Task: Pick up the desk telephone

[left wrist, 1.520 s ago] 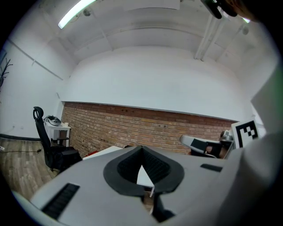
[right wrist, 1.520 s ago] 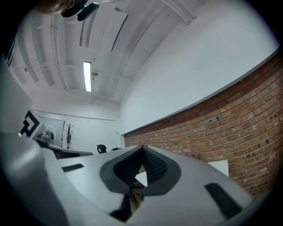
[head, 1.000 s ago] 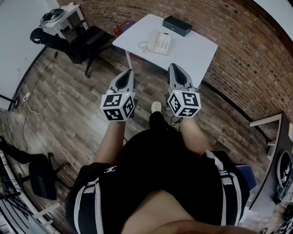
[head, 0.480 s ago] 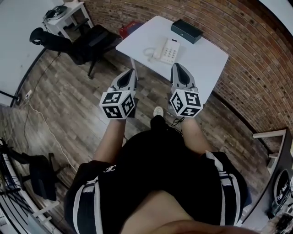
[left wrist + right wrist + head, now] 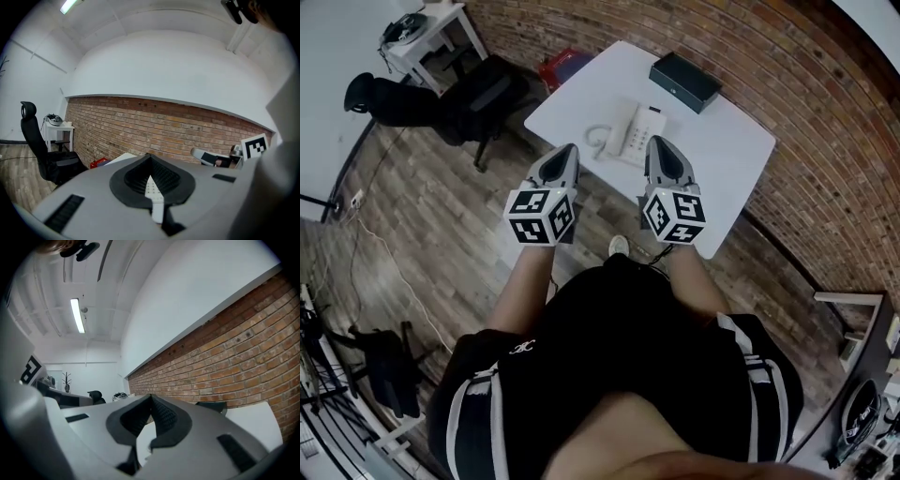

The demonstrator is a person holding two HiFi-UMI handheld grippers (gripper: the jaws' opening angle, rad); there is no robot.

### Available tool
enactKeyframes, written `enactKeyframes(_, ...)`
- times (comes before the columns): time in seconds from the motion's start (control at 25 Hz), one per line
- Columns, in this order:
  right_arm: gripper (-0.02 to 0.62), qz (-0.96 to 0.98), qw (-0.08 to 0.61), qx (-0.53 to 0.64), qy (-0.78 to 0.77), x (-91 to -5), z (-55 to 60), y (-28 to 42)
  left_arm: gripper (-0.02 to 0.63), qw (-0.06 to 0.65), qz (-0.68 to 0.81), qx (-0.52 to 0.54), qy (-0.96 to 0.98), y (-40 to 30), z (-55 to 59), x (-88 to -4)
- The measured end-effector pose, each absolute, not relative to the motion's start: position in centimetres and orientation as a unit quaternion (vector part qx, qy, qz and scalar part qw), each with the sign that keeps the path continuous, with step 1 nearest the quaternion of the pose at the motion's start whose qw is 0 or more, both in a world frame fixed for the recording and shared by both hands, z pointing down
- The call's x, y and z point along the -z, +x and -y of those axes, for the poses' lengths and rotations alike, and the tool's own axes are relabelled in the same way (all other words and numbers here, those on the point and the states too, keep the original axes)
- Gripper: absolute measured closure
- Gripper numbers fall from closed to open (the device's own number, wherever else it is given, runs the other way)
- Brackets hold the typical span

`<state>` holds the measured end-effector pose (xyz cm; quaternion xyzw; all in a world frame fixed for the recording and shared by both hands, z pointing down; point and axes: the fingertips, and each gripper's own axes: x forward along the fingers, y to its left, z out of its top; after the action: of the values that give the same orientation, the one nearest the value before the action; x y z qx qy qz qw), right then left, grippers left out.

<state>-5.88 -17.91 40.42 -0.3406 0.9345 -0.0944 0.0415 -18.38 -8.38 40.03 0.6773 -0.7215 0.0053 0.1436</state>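
Desk telephone (image 5: 636, 131): white, lying flat near the middle of the white table (image 5: 727, 141), handset in its cradle, coiled cord looped on the tabletop to its left. Nothing holds it. A dark rectangular box (image 5: 684, 82) sits further back on the same table, apart from the phone, toward the brick wall (image 5: 825, 141).

The person stands at the near edge of the table, 1 gripper in each hand, both pointing forward over it.

Left gripper (image 5: 570, 150): jaws pressed together along their length, nothing between them. From the head view its tip lies over the table's near left edge, beside the cord loop, clear of the phone body.

Right gripper (image 5: 654, 142): jaws likewise closed on nothing. Its tip overlaps the phone's near right corner in the head view; contact cannot be confirmed. The right gripper view shows only tabletop, the box and brick past the closed jaws, no phone.

The 2 marker cubes, (image 5: 539, 216) and (image 5: 675, 214), sit side by side, roughly level with each other.

Surroundings: a black office chair (image 5: 483, 89) left of the table, a small white side table (image 5: 441, 23) in the far corner, a red object (image 5: 561, 64) on the wood floor (image 5: 441, 216) behind the table's left end. 1 light shoe (image 5: 620, 246) shows between the grippers.
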Motion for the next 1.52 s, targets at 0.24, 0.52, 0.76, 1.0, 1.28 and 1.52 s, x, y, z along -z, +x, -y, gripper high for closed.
enactKeyframes(0.24, 0.597, -0.933, 0.033, 0.112, -0.341, -41.6, 26.1, -7.0, 0.606, 0.153, 0.719, -0.028, 0.677, -19.5, 16.7, -40.5)
enactKeyframes(0.52, 0.597, -0.929, 0.013, 0.142, -0.341, -44.0, 32.2, -7.6, 0.606, 0.18, 0.715, -0.051, 0.673, -19.6, 22.5, -42.3)
enactKeyframes(0.76, 0.595, -0.925, -0.004, 0.161, -0.345, -46.7, 33.8, -8.4, 0.606, 0.195, 0.704, -0.062, 0.68, -20.2, 24.6, -44.3)
enactKeyframes(1.0, 0.595, -0.915, -0.023, 0.176, -0.363, -49.4, 35.2, -8.3, 0.606, 0.211, 0.679, -0.073, 0.699, -20.9, 27.3, -46.2)
enactKeyframes(1.28, 0.595, -0.904, -0.075, 0.188, -0.376, -53.6, 36.8, -8.6, 0.606, 0.258, 0.632, -0.087, 0.726, -21.8, 30.4, -50.7)
enactKeyframes(1.52, 0.597, -0.9, -0.115, 0.2, -0.369, -56.4, 38.4, -9.9, 0.604, 0.289, 0.596, -0.121, 0.739, -22.8, 32.8, -55.0)
